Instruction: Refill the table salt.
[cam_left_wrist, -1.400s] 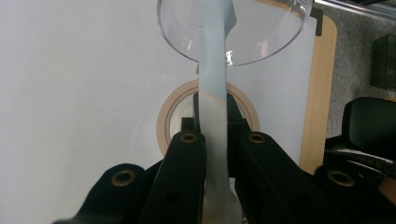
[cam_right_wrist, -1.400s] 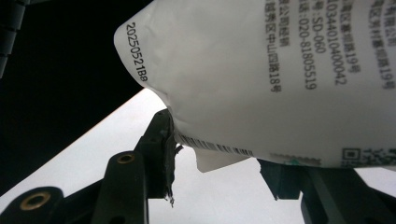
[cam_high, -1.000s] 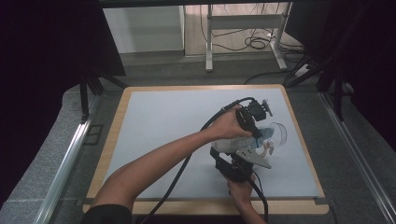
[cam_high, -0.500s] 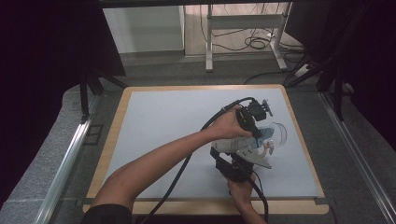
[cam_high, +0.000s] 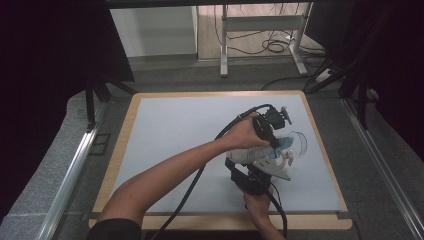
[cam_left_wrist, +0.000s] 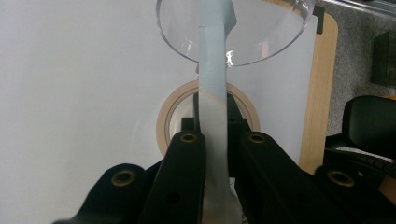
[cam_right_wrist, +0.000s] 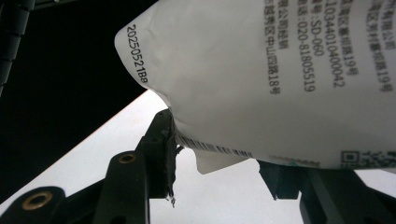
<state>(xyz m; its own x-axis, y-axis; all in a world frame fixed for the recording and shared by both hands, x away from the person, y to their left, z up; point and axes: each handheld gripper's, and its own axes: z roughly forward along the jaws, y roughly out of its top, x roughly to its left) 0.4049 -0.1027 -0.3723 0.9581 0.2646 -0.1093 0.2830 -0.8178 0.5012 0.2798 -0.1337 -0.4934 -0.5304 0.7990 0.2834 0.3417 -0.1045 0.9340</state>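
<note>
In the left gripper view my left gripper (cam_left_wrist: 218, 137) is shut on a pale blue flat strip (cam_left_wrist: 212, 84) that runs up into a clear plastic bowl (cam_left_wrist: 261, 32). A beige tape ring (cam_left_wrist: 161, 123) lies on the mat under the strip. In the high view the left gripper (cam_high: 276, 141) reaches across to the table's right side, beside the clear bowl (cam_high: 300, 142). A white printed packet (cam_right_wrist: 280, 70) sits between the jaws of my right gripper (cam_right_wrist: 219, 154), which grips its lower edge. From above, the packet (cam_high: 250, 157) hangs just over the right gripper (cam_high: 252, 175).
The white mat (cam_high: 175, 130) with its wooden rim covers the table; its left half is bare. Black cables trail from both grippers toward the near edge. Metal rails flank the table, and desk legs and floor cables lie beyond the far edge.
</note>
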